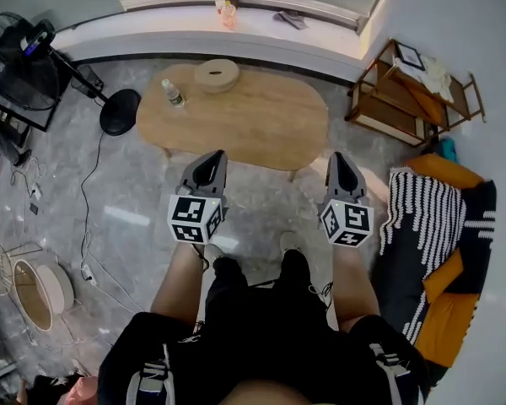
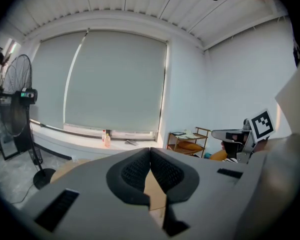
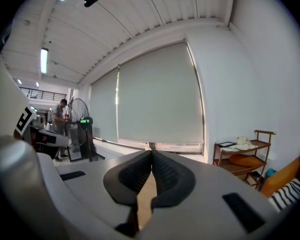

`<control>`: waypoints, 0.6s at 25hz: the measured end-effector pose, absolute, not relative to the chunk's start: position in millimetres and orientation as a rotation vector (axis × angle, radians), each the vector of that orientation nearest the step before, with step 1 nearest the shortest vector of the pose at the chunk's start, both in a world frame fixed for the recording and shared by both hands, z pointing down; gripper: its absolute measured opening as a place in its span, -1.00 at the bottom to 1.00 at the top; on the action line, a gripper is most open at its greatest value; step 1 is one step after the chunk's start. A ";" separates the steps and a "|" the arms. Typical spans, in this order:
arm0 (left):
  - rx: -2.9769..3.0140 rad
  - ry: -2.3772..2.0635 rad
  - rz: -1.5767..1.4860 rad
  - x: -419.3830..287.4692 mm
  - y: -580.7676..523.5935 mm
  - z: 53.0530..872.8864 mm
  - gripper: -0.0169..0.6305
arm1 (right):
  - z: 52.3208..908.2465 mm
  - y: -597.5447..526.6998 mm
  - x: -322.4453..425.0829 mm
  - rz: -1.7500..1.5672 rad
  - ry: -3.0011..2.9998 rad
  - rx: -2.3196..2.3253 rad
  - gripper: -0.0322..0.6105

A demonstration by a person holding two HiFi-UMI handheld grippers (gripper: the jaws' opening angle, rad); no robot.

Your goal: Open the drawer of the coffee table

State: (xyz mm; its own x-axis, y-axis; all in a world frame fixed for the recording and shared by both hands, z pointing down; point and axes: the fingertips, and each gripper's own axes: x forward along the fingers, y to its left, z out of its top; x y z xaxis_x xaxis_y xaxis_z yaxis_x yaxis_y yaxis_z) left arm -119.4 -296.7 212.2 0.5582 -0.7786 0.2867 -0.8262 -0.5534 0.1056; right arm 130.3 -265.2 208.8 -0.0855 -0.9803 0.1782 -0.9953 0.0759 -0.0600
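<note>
Coffee table stands in front of you in the head view, well apart from your left gripper and right gripper. No drawer shows from up here, so I think nothing is opened yet. In the left gripper view the jaws are squeezed together, holding nothing. The right gripper view shows the same. You still have to find the drawer and pull.

Left gripper and right gripper hang side by side above the person's legs, both pointing at the oval wooden coffee table, where a small bottle and a round wooden disc sit toward its far left end.
</note>
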 end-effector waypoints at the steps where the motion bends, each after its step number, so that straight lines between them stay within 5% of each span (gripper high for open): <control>1: 2.540 -1.340 0.322 -115.0 -299.5 230.7 -0.89 | 226.0 -269.6 136.6 0.265 -2.221 2.047 -0.85; 15: 2.221 -1.518 0.298 -83.0 -351.1 461.4 -0.88 | 456.6 -328.4 201.7 0.351 -2.260 1.678 -0.85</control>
